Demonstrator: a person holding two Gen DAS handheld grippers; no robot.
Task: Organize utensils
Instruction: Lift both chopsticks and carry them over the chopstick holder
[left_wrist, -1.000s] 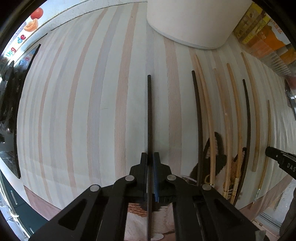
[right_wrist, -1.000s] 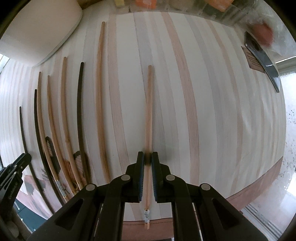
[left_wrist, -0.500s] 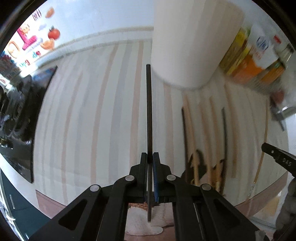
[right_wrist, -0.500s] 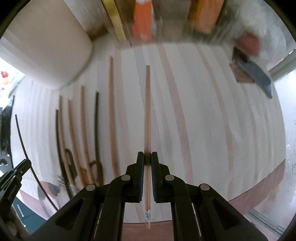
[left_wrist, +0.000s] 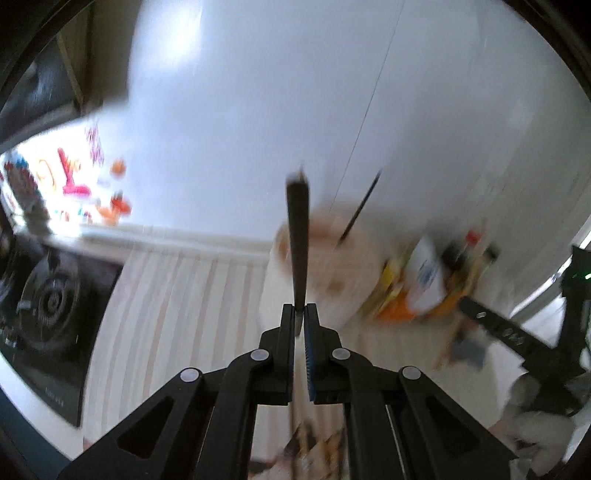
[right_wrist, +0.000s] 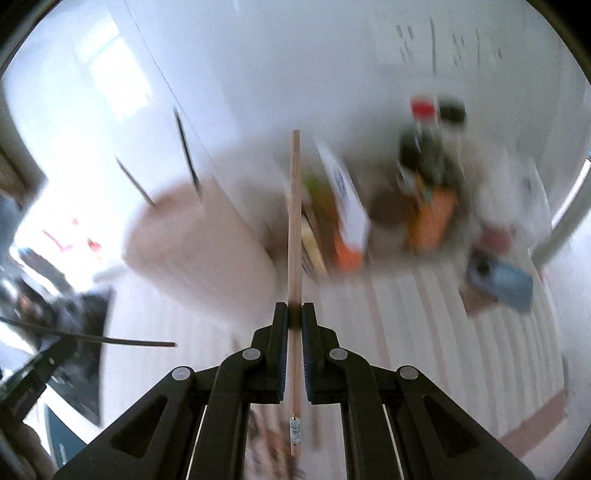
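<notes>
1. The left tongs (left_wrist: 300, 314) grip a dark chopstick (left_wrist: 297, 240) by its lower end; the right tongs (right_wrist: 294, 312) clamp a pale wooden chopstick (right_wrist: 294, 229) partway up.
2. Both sticks point up toward the white holder (left_wrist: 317, 273), which already carries dark sticks (right_wrist: 186, 155).
3. To do this well, steady each tip over the holder's mouth before letting go; motion blur suggests haste.
4. A second ago both sticks lay low over the striped bench (left_wrist: 166, 295); now they are lifted and tilted.

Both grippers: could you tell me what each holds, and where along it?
Left gripper pinches a black chopstick near one end; right gripper clamps a wooden chopstick partway up.
</notes>
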